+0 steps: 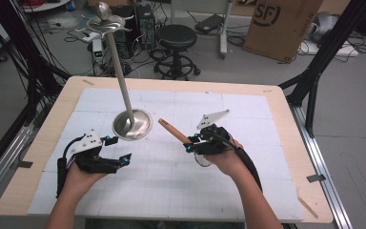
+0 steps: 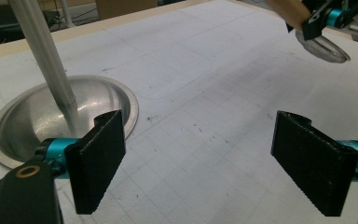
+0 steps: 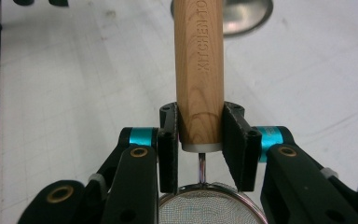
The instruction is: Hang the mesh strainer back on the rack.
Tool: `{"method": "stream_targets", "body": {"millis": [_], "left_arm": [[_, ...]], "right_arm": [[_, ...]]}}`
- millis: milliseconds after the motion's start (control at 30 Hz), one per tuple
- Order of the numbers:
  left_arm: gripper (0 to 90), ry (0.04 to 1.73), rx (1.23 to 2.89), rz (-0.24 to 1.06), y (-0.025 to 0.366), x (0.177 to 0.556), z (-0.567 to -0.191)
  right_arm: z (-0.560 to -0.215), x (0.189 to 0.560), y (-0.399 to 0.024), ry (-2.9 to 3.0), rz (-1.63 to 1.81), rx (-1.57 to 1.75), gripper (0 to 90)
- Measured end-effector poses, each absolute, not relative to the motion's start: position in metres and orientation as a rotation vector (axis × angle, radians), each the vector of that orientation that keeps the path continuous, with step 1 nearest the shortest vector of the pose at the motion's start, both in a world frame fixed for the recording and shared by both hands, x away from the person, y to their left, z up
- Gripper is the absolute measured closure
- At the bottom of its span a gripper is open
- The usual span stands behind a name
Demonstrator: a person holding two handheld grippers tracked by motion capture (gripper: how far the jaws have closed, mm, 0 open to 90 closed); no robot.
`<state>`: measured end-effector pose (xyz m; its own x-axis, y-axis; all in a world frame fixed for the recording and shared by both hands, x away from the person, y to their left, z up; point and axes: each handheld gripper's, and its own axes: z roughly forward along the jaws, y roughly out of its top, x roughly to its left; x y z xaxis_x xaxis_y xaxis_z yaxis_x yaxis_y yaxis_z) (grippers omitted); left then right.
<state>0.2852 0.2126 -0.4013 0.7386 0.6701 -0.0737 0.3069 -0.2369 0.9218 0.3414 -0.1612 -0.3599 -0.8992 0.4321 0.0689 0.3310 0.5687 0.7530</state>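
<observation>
Your right gripper [image 3: 200, 140] clamps the strainer's wooden handle [image 3: 199, 70] near its neck; the mesh bowl [image 3: 209, 205] could swing (left gripper [image 2: 196, 158] gapes empty, lower frame)

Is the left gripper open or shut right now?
Open: the left gripper has its black jaws spread wide apart over bare table mat, holding nothing.
</observation>
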Motion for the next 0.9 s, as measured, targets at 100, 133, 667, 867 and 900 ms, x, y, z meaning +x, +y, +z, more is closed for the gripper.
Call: {"method": "stream_targets", "body": {"millis": [100,133,667,867,900], "left_arm": [[18.1,0.761,1.832,0.409,0.213,0.285,-0.401],[18.1,0.762,1.831,0.410,0.213,0.285,-0.401],[18.1,0.748,1.837,0.401,0.212,0.285,-0.402],[17.9,0.749,1.832,0.400,0.212,0.285,-0.401],[17.8,0.748,1.834,0.399,0.212,0.285,-0.401]], "right_arm": [[-0.355,0.339,-0.162,2.632,1.297,0.610,68.7],[-0.354,0.339,-0.162,2.617,1.321,0.587,68.7],[-0.320,0.349,-0.162,2.432,1.651,0.489,68.6],[-0.301,0.357,-0.155,2.354,1.711,0.475,68.6],[-0.298,0.359,-0.154,2.348,1.722,0.478,68.6]]}}
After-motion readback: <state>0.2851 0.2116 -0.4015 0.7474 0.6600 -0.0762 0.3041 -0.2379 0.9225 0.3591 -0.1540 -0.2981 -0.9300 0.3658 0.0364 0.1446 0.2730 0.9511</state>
